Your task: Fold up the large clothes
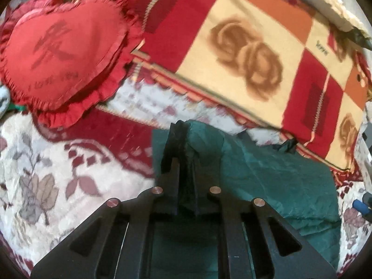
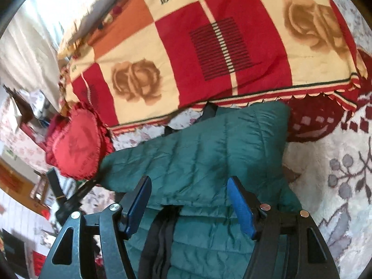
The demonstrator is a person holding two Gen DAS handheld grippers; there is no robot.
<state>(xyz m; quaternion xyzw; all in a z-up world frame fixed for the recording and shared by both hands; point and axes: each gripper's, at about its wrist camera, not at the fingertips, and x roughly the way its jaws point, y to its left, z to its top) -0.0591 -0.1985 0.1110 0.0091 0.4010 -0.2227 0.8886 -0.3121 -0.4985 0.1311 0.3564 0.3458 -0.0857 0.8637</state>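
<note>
Pinched tight on a dark fold of the green jacket point(image 1: 267, 174) – left gripper point(image 1: 186, 139). Spread wide above that jacket – right gripper point(image 2: 189, 193) – on the floral bedspread point(image 2: 330, 174), near the checked blanket point(image 2: 209, 46).

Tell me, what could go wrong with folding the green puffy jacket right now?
The left gripper pinches only a small bunch of the green jacket, so the slippery cloth might slide out when pulled. The right gripper is open above the jacket and holds nothing, so that side could sag or fold crooked. The red heart pillow sits close beside the jacket and might get bumped or dragged.
</note>
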